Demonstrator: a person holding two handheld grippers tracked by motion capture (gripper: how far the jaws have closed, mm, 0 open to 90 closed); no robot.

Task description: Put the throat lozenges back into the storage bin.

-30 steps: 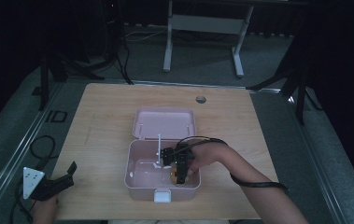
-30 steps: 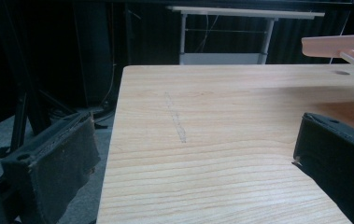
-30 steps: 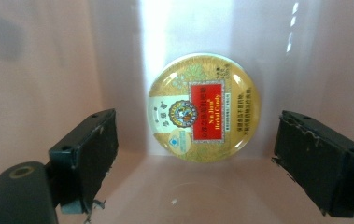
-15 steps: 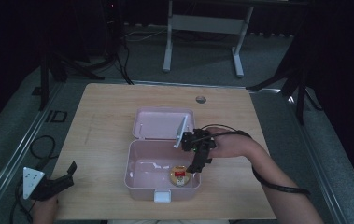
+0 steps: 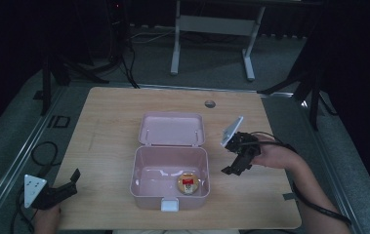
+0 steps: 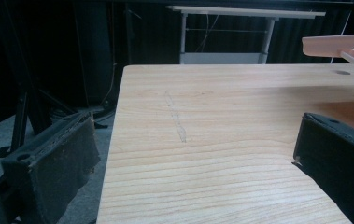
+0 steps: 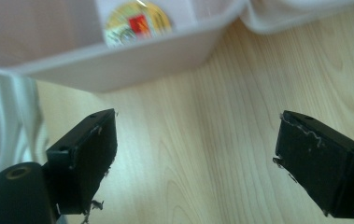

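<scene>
The small round gold-and-red item (image 5: 188, 183) lies in the open pale pink plastic box (image 5: 143, 168), apparently as deposited, while the right gripper (image 5: 234, 168) hangs beside it, jaws wide and empty, and the left gripper (image 5: 70, 181) idles open at the wooden table's (image 5: 114, 122) corner.

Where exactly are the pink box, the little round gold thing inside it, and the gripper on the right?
pink box (image 5: 143, 176): high view, its left wall.
round gold thing (image 5: 188, 183): high view, its red centre label.
right gripper (image 5: 232, 168): high view, between its open fingertips.
</scene>
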